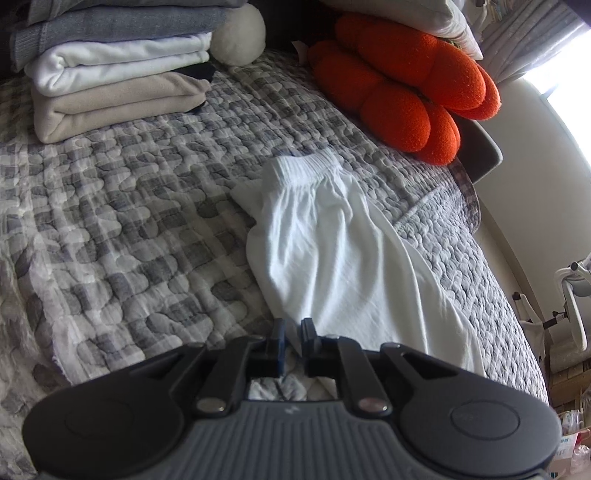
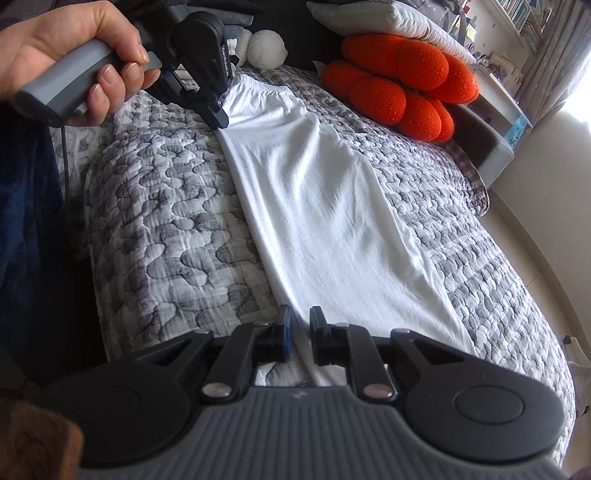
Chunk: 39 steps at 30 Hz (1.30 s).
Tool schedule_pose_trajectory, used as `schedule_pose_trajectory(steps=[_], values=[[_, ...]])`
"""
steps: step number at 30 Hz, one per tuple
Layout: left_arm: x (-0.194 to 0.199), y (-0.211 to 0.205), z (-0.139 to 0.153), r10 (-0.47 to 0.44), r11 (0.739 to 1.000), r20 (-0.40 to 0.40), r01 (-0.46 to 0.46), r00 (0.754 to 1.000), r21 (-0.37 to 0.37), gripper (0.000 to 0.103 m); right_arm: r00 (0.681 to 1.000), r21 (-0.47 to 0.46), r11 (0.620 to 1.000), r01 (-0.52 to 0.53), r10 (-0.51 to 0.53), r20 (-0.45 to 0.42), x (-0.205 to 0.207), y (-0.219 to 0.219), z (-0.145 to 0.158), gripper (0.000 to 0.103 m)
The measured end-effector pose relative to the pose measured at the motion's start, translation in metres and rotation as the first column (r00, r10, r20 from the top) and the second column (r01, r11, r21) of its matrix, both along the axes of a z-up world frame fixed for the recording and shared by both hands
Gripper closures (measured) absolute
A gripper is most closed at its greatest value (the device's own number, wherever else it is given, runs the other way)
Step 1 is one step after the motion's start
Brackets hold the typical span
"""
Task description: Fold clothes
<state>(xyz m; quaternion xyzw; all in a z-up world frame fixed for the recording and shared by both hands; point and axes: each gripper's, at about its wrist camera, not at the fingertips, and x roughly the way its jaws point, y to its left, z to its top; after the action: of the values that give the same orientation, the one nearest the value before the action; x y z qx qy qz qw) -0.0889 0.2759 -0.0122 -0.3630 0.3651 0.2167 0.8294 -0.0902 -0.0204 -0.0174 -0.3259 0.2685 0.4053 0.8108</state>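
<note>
A white garment (image 1: 332, 251) (image 2: 325, 206) with an elastic waistband (image 1: 306, 170) (image 2: 258, 86) lies stretched lengthwise on the grey patterned quilt (image 1: 129, 221) (image 2: 166, 206). My left gripper (image 1: 293, 332) (image 2: 218, 117), held by a hand (image 2: 74, 48), sits at the garment's left edge just below the waistband. Its jaws stand a narrow gap apart, not pressing the cloth. My right gripper (image 2: 300, 328) is at the near end of the same edge. Its jaws are apart, and the cloth's edge runs loose between them.
A stack of folded clothes (image 1: 110, 74) stands at the back left of the bed. An orange plush cushion (image 1: 402, 88) (image 2: 402, 88) and a white round plush (image 1: 240, 35) (image 2: 266, 48) lie at the head. The bed's edge (image 2: 517, 295) drops off on the right.
</note>
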Motion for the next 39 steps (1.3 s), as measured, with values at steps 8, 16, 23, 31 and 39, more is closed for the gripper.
schedule_pose_trajectory(steps=[8, 16, 23, 31, 39], values=[[-0.007, -0.024, 0.023, -0.040, 0.990, 0.049, 0.033, 0.998, 0.134, 0.086, 0.996, 0.094, 0.991, 0.092, -0.092, -0.008, 0.004, -0.067, 0.012, 0.055], [0.015, -0.088, 0.023, -0.336, 0.937, 0.086, 0.324, 0.938, 0.130, 0.077, 0.977, 0.065, 0.975, 0.212, -0.212, -0.012, -0.001, -0.135, 0.002, 0.057], [0.030, -0.151, 0.018, -0.566, 0.822, 0.099, 0.551, 0.819, 0.141, 0.075, 0.966, 0.068, 0.965, 0.254, -0.256, 0.036, -0.004, -0.155, -0.002, 0.074], [0.036, -0.189, 0.003, -0.661, 0.745, 0.042, 0.648, 0.750, 0.155, 0.071, 0.975, 0.006, 0.978, 0.208, -0.208, 0.083, -0.007, -0.148, -0.009, 0.076], [0.037, -0.188, -0.001, -0.662, 0.745, 0.038, 0.652, 0.748, 0.140, 0.070, 0.970, -0.060, 0.974, 0.219, -0.211, 0.120, -0.004, -0.146, -0.017, 0.094]])
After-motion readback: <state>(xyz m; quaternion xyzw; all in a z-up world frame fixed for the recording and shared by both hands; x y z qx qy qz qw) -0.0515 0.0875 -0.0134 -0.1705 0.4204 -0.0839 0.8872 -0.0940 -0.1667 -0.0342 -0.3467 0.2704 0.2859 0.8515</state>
